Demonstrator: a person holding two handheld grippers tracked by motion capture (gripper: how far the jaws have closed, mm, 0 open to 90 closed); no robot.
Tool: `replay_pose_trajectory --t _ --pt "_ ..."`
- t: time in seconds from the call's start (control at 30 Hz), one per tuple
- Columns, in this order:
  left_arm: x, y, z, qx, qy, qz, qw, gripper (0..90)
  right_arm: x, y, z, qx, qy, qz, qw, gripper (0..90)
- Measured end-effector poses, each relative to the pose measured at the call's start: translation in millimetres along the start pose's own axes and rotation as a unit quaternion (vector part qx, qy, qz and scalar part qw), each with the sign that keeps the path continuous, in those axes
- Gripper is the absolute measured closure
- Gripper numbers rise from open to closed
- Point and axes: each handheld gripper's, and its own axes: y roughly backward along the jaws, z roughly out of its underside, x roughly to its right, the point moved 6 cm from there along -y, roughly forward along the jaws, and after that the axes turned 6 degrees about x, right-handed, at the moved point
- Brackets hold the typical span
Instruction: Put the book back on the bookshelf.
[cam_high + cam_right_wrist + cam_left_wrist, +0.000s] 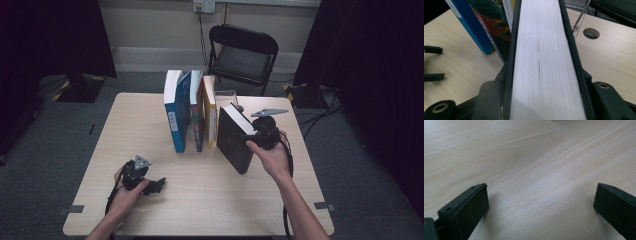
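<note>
A black-covered book [232, 140] with white page edges [541, 30] leans tilted at the right end of a row of upright books. My right gripper [255, 137] is shut on it, one jaw against each cover [545, 72]. The row holds a blue book [176, 117], a colourful book [198, 117] and a yellow book [210, 112]. My left gripper [160, 184] rests low on the wooden table [150, 125] at the front left, well apart from the books. Its jaws stand wide open [541, 205] over bare wood.
A clear plastic bookend [226, 94] stands behind the row. A round hole [591, 33] is cut in the tabletop near it. A black folding chair [242, 52] stands beyond the table's far edge. Dark curtains hang on both sides.
</note>
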Motion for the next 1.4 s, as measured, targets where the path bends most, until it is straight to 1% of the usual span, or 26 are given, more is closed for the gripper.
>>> replay_pose_trajectory --t 0.07,0.17,0.2,0.23,0.3,0.37,0.4,0.43,0.5,0.63,0.7,0.73,0.8,0.83,0.87,0.9,0.93,0.97,1.07,1.13,1.17,1.23,1.4 --pt "0.0 0.0 0.0 0.000 0.000 0.000 1.0000 0.0 0.6 -1.1 -4.1 -0.023 0.002 0.002 0.9997 48.6" --pt "0.0 0.0 0.0 0.000 0.000 0.000 1.0000 0.0 0.9 -2.9 -9.0 -0.044 0.002 -0.001 0.9990 48.5" --pt "0.0 0.0 0.0 0.000 0.000 0.000 1.0000 0.0 0.9 -2.9 -9.0 -0.044 0.002 -0.001 0.9990 48.5" --pt "0.0 0.0 0.0 0.000 0.000 0.000 1.0000 0.0 0.4 -4.3 -13.2 -0.060 0.004 -0.003 0.9982 48.3" --pt "0.1 0.0 0.0 0.000 0.000 0.001 1.0000 0.0 -1.2 -6.1 -17.2 -0.081 0.012 -0.004 0.9967 48.4" --pt "0.0 0.0 0.0 0.000 0.000 0.000 1.0000 0.0 -2.1 -8.6 -20.9 -0.101 0.013 -0.004 0.9948 48.5" --pt "0.1 0.0 0.0 0.000 0.000 0.001 1.0000 0.0 -2.1 -8.6 -20.9 -0.101 0.013 -0.004 0.9948 48.5" --pt "0.0 0.0 0.0 0.000 0.000 0.000 1.0000 0.0 -2.2 -11.2 -24.4 -0.119 0.016 -0.002 0.9928 48.7" --pt "0.1 0.0 0.0 0.000 0.000 0.001 1.0000 0.0 -2.4 -13.7 -27.0 -0.137 0.017 -0.001 0.9904 48.9" --pt "0.0 -0.1 0.0 0.000 -0.001 0.001 1.0000 0.0 -3.2 -19.5 -30.2 -0.164 0.018 0.003 0.9863 49.0" --pt "-0.1 -0.1 -0.1 0.000 -0.001 0.001 1.0000 0.0 -3.0 -24.1 -30.5 -0.179 0.019 0.006 0.9837 49.1" --pt "-0.1 -0.1 -0.1 0.000 -0.002 0.002 1.0000 0.0 -3.2 -27.6 -29.6 -0.193 0.026 0.006 0.9809 49.0" --pt "-0.2 -0.1 -0.1 0.000 -0.002 0.002 1.0000 0.0 -3.3 -34.0 -29.6 -0.215 0.029 0.012 0.9761 49.0" --pt "-0.2 -0.1 -0.1 0.000 -0.002 0.002 1.0000 0.0 -3.3 -34.0 -29.6 -0.215 0.029 0.012 0.9761 49.0" --pt "-0.2 -0.1 -0.1 0.000 -0.002 0.002 1.0000 0.0 -4.4 -38.0 -31.0 -0.235 0.034 0.012 0.9713 49.1" --pt "-0.2 -0.1 -0.1 0.000 -0.002 0.002 1.0000 0.0 -4.4 -38.0 -31.0 -0.235 0.034 0.012 0.9713 49.1" --pt "-0.1 -0.2 -0.1 0.000 -0.002 0.002 1.0000 0.0 -4.8 -39.8 -32.0 -0.244 0.039 0.017 0.9688 49.4" --pt "-0.1 -0.2 -0.1 0.000 -0.002 0.002 1.0000 0.0 -4.8 -39.8 -32.0 -0.244 0.039 0.017 0.9688 49.4" --pt "0.0 -0.2 -0.1 0.000 -0.001 0.003 1.0000 0.0 -4.4 -40.8 -30.9 -0.257 0.035 0.016 0.9656 49.2" --pt "-0.1 -0.2 -0.1 0.000 -0.002 0.003 1.0000 0.0 -4.9 -41.1 -30.7 -0.260 0.038 0.020 0.9647 50.8" --pt "-0.1 -0.2 -0.1 0.000 -0.002 0.003 1.0000 0.0 -4.8 -41.1 -30.6 -0.260 0.044 0.022 0.9643 51.7" --pt "-0.1 -0.2 -0.1 0.000 -0.002 0.003 1.0000 0.0 -5.9 -41.1 -30.6 -0.260 0.041 0.022 0.9644 52.1" --pt "-0.1 -0.2 -0.2 0.000 -0.002 0.003 1.0000 0.0 -5.6 -39.5 -30.2 -0.254 0.032 0.031 0.9662 53.1"
